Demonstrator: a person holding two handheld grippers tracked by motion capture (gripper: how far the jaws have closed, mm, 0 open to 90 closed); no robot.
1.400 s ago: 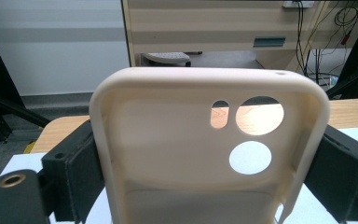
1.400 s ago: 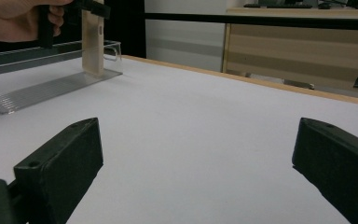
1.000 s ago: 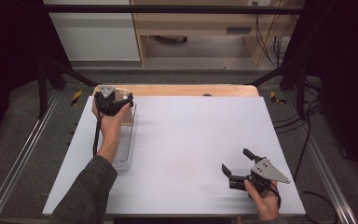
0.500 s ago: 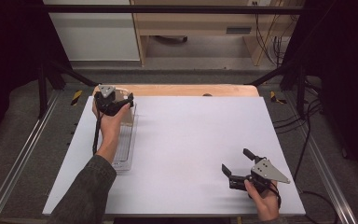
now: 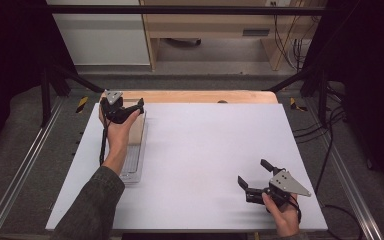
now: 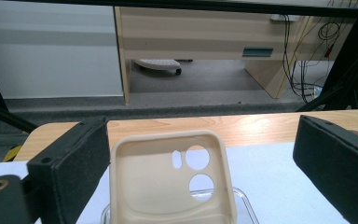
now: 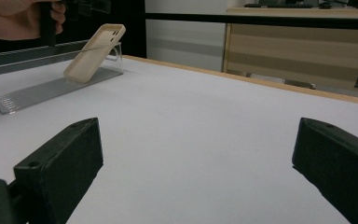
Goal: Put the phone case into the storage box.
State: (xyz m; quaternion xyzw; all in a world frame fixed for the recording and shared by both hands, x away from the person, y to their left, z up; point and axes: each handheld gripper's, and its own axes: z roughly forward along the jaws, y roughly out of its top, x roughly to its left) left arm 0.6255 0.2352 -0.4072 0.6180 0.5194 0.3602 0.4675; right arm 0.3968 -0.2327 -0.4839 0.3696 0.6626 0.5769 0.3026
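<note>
High view: no change vs half a sec ago, both hands parked. Left tongs point(image 5: 130, 111) wide open above the phone case point(image 6: 168, 182), which leans in the clear tray point(image 7: 51, 88). Right tongs point(image 5: 252, 179) open too, idle near surface point(image 5: 205, 150) front edge. Grasp not started.

White table point(image 5: 200, 150) with clear tray point(image 5: 132, 167) at left

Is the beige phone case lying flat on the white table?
No, in the right gripper view the beige phone case stands tilted, leaning in the clear plastic rack.
</note>
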